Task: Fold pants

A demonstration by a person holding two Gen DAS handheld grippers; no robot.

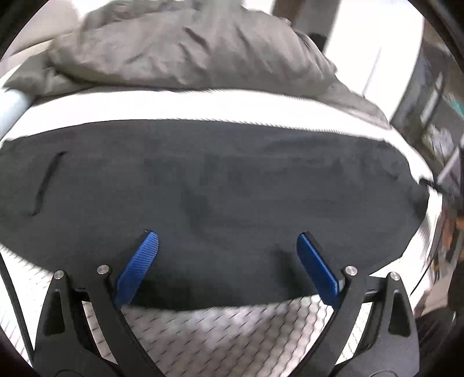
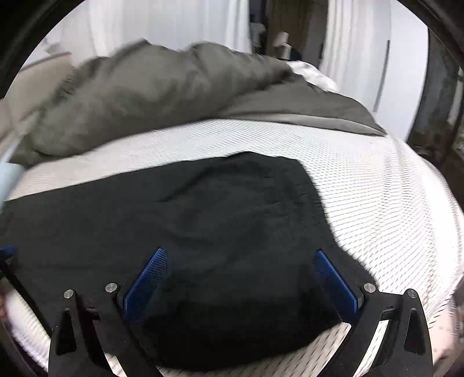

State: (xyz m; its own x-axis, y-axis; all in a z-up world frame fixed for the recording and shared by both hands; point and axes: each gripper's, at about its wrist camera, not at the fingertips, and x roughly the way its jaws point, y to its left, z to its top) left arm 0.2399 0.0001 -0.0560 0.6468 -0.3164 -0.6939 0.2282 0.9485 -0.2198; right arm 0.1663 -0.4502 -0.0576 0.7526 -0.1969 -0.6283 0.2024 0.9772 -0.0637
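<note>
Dark navy pants [image 1: 220,191] lie flat across a white mattress [image 1: 220,333], stretching from left to right, with a pocket slit at the far left. My left gripper [image 1: 227,236] hovers open over their near edge, blue pads wide apart, nothing between them. In the right wrist view the same pants [image 2: 203,220] end in a squared edge at the upper right. My right gripper [image 2: 239,255] is open above the cloth near that end, holding nothing. A bit of the left gripper's blue pad [image 2: 7,250] shows at the far left edge.
A bunched grey duvet [image 1: 188,46] lies on the far side of the mattress, also visible as the grey duvet [image 2: 150,95] in the right wrist view. Bare white mattress [image 2: 377,203] extends right of the pants. White curtains [image 2: 162,26] and furniture stand beyond the bed.
</note>
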